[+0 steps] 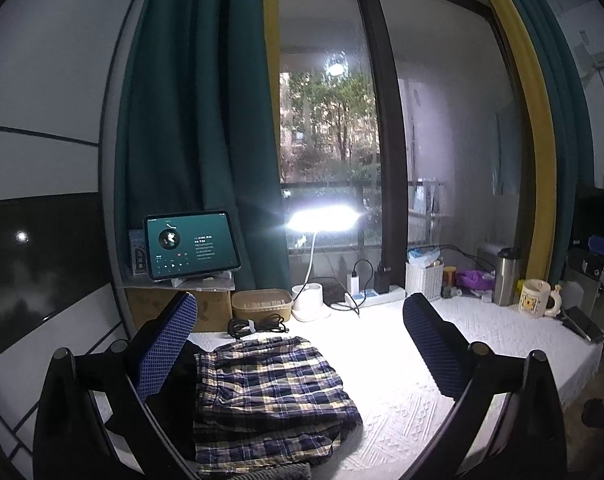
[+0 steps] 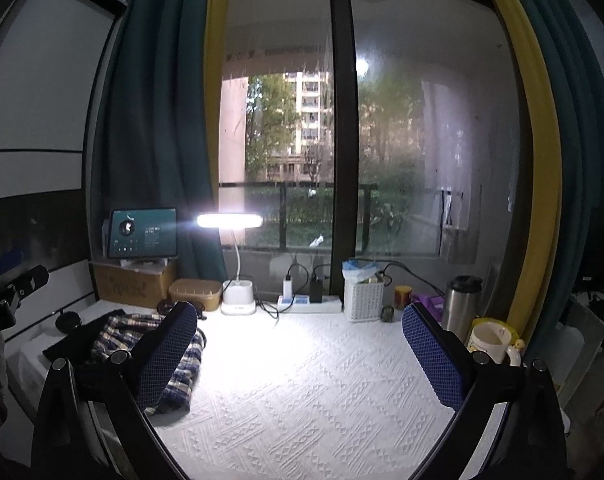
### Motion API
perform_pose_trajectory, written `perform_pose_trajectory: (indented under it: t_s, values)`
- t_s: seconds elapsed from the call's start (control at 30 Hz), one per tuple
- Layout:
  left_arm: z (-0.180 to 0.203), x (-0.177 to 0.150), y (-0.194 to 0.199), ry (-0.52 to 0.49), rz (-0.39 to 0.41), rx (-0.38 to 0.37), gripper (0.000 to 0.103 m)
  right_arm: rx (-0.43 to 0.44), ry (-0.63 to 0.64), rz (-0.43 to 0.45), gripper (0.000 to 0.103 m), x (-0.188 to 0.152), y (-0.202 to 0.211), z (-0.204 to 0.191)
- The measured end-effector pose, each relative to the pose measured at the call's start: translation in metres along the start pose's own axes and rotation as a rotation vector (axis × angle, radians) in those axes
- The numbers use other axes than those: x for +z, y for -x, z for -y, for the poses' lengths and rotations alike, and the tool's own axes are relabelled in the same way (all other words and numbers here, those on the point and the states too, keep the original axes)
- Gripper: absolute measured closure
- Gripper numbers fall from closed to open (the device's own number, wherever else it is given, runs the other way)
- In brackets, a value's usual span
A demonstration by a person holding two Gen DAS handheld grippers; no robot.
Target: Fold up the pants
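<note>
The left gripper (image 1: 300, 340) hangs nearest, fingers spread wide and holding nothing, above the folded plaid pants (image 1: 270, 396) that lie at the near left of the white table cover (image 1: 422, 380). The right gripper (image 2: 300, 344) is likewise spread and empty over bare cover, the pants (image 2: 142, 332) to its left. Farther back stand a lit desk lamp (image 1: 322, 218), a tablet (image 1: 192, 245), a power strip (image 1: 376, 296), a white basket (image 1: 424, 279), a steel flask (image 1: 507, 276) and a mug (image 1: 536, 298), before the window (image 1: 330, 120).
</note>
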State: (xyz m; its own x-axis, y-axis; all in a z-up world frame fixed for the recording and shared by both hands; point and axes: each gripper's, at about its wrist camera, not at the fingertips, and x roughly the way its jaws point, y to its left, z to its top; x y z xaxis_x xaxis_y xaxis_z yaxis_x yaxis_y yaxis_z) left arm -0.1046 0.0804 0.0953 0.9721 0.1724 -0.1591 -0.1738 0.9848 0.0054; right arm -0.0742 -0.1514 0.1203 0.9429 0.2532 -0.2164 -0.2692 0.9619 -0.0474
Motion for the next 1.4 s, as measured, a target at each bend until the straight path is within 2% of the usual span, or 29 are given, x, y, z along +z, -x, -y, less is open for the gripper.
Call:
perform_pose_trajectory:
  t_s: [0.37, 0.9, 1.4]
  values:
    - [-0.011, 0.005, 0.013, 0.048, 0.074, 0.017, 0.001, -0.060, 0.014, 0.037, 0.000, 0.008, 0.013, -0.001]
    - [-0.019, 0.000, 0.012, 0.070, 0.051, 0.053, 0.001, -0.084, 0.015, 0.040, 0.000, 0.011, 0.012, 0.002]
    - [-0.015, 0.001, 0.016, 0.067, 0.048, 0.043, 0.001, -0.082, 0.011, 0.018, 0.000, 0.009, 0.010, 0.003]
